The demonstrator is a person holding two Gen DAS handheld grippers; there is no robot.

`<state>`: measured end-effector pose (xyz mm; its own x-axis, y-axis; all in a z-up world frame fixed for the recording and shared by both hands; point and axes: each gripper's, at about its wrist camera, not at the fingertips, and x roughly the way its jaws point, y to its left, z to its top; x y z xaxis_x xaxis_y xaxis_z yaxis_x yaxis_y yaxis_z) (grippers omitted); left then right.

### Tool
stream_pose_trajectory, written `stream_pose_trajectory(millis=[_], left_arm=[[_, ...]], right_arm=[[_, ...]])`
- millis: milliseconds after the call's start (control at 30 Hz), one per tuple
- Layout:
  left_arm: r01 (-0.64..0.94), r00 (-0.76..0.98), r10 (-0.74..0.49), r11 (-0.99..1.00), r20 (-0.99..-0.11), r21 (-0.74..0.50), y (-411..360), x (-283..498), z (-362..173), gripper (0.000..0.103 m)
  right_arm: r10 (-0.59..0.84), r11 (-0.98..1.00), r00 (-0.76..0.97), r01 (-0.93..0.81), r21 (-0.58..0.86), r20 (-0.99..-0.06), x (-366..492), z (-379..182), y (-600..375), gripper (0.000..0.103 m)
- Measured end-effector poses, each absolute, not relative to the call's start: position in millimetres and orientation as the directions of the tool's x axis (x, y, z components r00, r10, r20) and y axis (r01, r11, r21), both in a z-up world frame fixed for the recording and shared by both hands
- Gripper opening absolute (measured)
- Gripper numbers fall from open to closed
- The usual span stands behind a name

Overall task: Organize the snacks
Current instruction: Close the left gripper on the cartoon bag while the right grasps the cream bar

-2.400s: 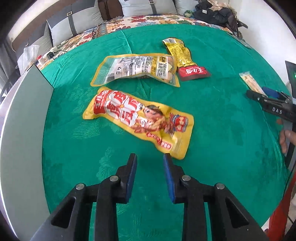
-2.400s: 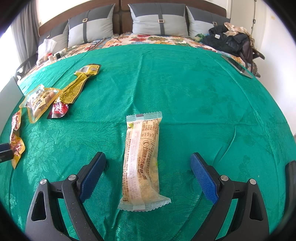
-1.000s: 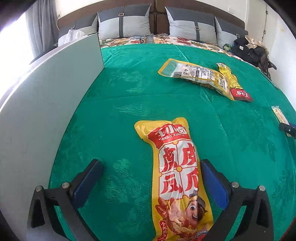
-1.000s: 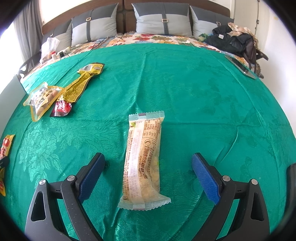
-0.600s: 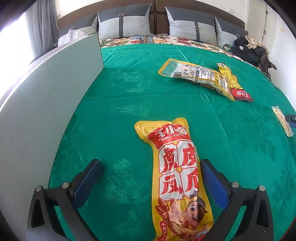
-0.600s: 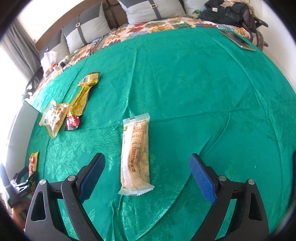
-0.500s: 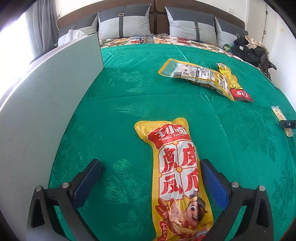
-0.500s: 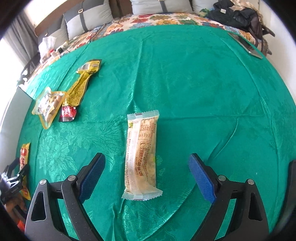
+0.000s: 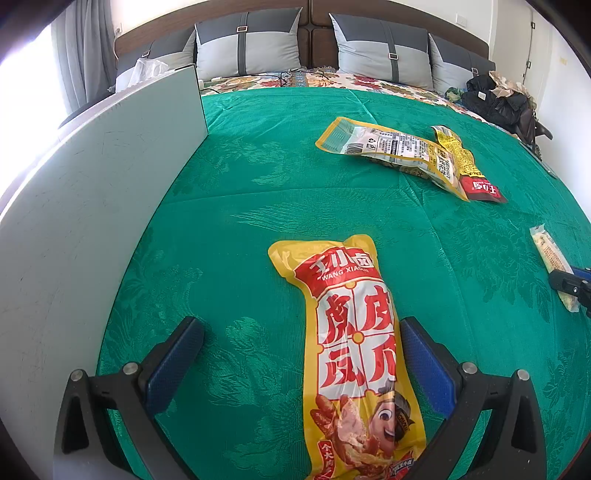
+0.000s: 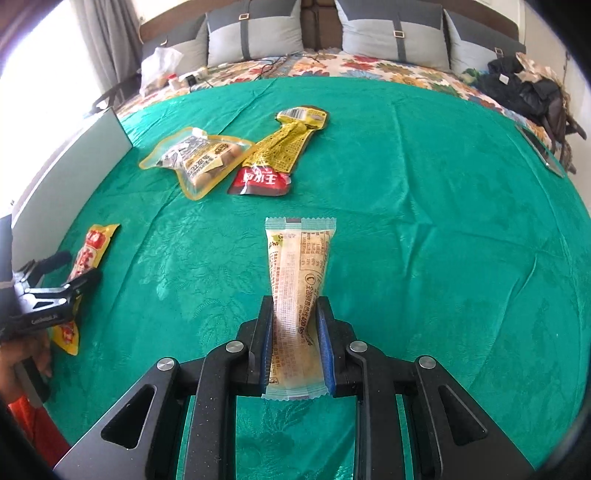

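The right hand-held gripper [image 10: 294, 325] was clenched on a pale snack bar [image 10: 298, 280], its blue-padded fingers [image 10: 266, 343] pressing the wrapper in from both sides near the bar's near end. The far end of the bar pointed away from the camera over the green cloth [image 10: 424, 206] covering the counter (whether the bar was lifted clear of the cloth or touching it could not be told).

The left hand-held gripper [image 9: 301, 354] stood released, its fingers [image 9: 173, 358] spread wide on either side of a long yellow-and-red snack pouch [image 9: 351, 350] that lay flat on the cloth. The right pad sat just beside the pouch's edge; the left pad was well apart from it.

Farther across the counter lay a yellow-bordered clear pouch [image 10: 195, 158], and just beside it on the right a narrow yellow packet with a red end [image 10: 275, 155], the two touching or overlapping at their edges. A pale grey panel [image 9: 92, 206] stood upright along the left side of the counter. Beyond the counter were a floral bedspread [image 10: 332, 66], grey pillows [image 10: 255, 33] and a dark bag [image 10: 528, 92] at the right.
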<state>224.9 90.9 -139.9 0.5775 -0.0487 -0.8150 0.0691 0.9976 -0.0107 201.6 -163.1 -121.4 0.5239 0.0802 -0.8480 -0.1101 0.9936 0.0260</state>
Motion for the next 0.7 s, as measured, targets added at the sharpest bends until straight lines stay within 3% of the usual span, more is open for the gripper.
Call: stream_pose_trajectory(millis=[100, 167, 233, 700], left_arm=[[0.069, 0.578, -0.049, 0.998, -0.815, -0.011, 91, 225, -140, 0.103], [0.069, 0.578, -0.049, 0.998, -0.815, -0.011, 91, 225, -140, 0.103], [0.069, 0.578, -0.049, 0.998, -0.815, -0.01, 91, 225, -140, 0.103], [0.069, 0.578, -0.048, 0.998, -0.815, -0.01, 91, 225, -140, 0.103]], right_arm=[[0.055, 0.991, 0.559, -0.133, -0.024, -0.827, 200, -126, -151, 0.039], [0.049, 0.99, 0.578, -0.134, -0.036, -0.815, 199, -128, -148, 0.064], [0.038, 0.994, 0.603, -0.104, -0.032, -0.797, 196, -131, -151, 0.073], [0.024, 0.998, 0.608, -0.067, -0.021, -0.793, 198, -132, -156, 0.084]])
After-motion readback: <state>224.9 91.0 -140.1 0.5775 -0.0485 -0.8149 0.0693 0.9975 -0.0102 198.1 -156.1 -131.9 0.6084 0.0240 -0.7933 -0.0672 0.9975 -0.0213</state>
